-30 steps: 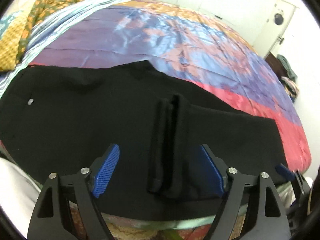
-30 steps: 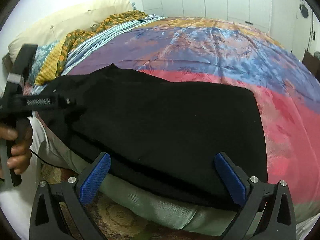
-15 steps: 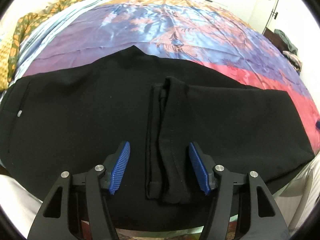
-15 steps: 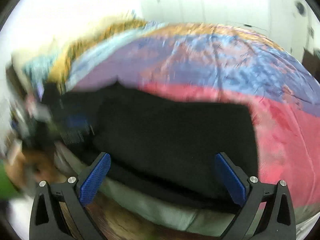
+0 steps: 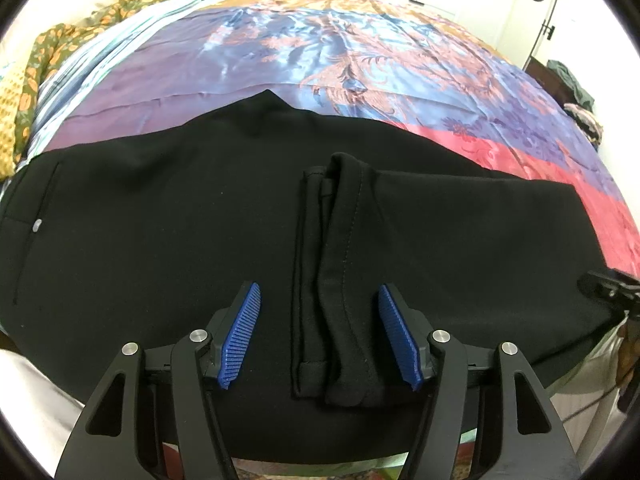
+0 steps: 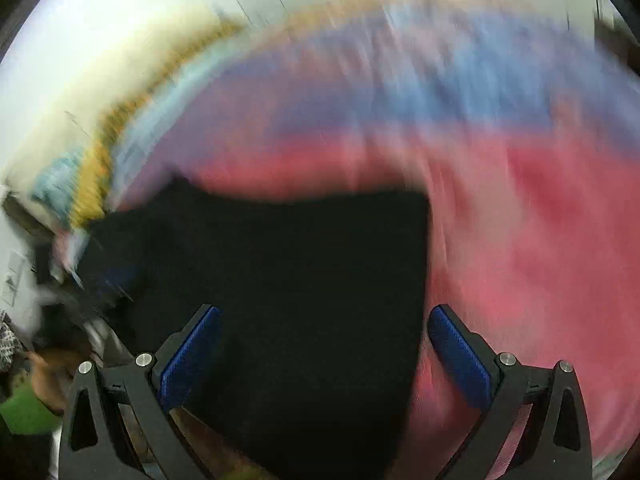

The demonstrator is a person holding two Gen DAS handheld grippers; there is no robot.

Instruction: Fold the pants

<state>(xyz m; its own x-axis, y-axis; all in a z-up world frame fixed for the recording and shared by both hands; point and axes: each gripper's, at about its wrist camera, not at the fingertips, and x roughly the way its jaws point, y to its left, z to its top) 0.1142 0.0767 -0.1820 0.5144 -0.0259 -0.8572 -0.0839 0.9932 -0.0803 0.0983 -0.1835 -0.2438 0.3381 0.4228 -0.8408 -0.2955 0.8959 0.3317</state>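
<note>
- Left gripper [image 5: 319, 336]: black angular frame, ribbed blue pads [image 5: 240, 336], silver screws.
- Right gripper [image 6: 324, 354]: same black frame, blue pads [image 6: 188, 356], silver screws.
- Blurred skin, lower left of right wrist view.

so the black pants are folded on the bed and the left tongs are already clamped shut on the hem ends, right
Not quite. The black pants do lie folded on the bed, but the left tongs are open: in the left wrist view their blue pads stand apart on either side of the hem ends, not touching them.
</note>
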